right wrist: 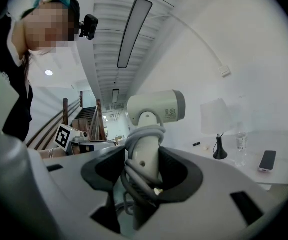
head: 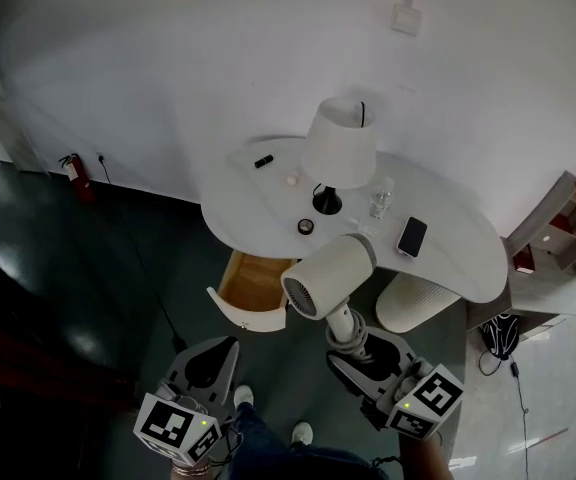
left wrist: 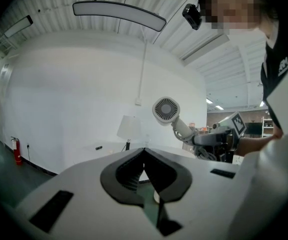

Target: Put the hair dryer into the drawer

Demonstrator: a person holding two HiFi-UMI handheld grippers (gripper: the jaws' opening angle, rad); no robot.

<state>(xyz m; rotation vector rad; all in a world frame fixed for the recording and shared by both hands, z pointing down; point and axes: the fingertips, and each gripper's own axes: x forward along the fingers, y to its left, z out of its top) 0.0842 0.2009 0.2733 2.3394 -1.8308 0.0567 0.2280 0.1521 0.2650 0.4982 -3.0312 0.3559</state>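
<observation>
A cream hair dryer (head: 330, 276) with its cord wound round the handle is held up in the air. My right gripper (head: 353, 352) is shut on that handle (right wrist: 145, 154), with the barrel (right wrist: 156, 106) above the jaws. Just beyond and to the left of the dryer's barrel the wooden drawer (head: 253, 286) stands pulled open under the white table (head: 458, 258). My left gripper (head: 206, 360) hangs below and left of the drawer, its jaws closed together with nothing in them. From the left gripper view the dryer (left wrist: 167, 111) shows to the right with its round grille facing me.
On the table stand a lamp (head: 338, 146), a glass (head: 380, 204), a phone (head: 412, 236), a small round object (head: 306, 226) and a dark remote (head: 263, 161). A ribbed white basket (head: 416, 302) sits under the table's right side. My shoes (head: 302, 433) show on the dark floor.
</observation>
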